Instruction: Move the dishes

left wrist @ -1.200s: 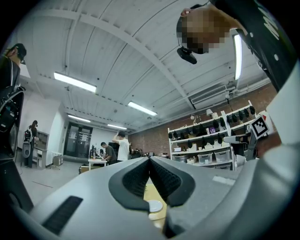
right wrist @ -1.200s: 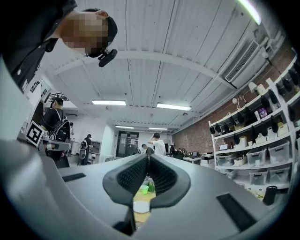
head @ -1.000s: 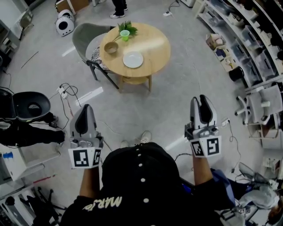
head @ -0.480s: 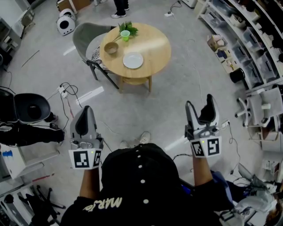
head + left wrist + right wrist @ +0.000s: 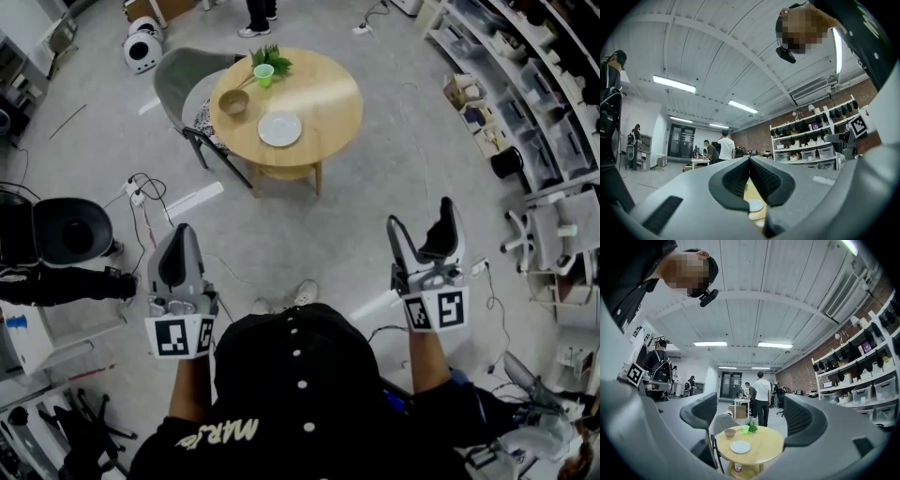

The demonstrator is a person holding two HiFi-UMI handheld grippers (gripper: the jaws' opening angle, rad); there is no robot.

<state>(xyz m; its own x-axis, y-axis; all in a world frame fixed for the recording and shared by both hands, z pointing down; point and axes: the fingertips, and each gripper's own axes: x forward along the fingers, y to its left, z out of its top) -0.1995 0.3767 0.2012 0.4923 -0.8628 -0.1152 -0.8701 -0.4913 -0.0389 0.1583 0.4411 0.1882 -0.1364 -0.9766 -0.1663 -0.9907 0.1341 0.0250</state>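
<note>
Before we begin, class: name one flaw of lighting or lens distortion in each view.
Head view: fisheye curves the shelves at right; pale sheen on the table. Left gripper view: ceiling lights burn white; black corners. Right gripper view: same black corners; ceiling bowed.

Head view, toward twelve o'clock: round table (image 5: 328, 103) of pale yellow wood. On it, a plain white plate (image 5: 279, 128) lay at six o'clock, a brown bowl (image 5: 234, 101) at nine, and a light green cup (image 5: 264, 74) at eleven, beside a darker green plant (image 5: 274, 58). The chair (image 5: 173, 80) at the table's nine o'clock was grey, the floor (image 5: 375, 206) pale grey, and the cap (image 5: 319, 366) black with white dots.
</note>
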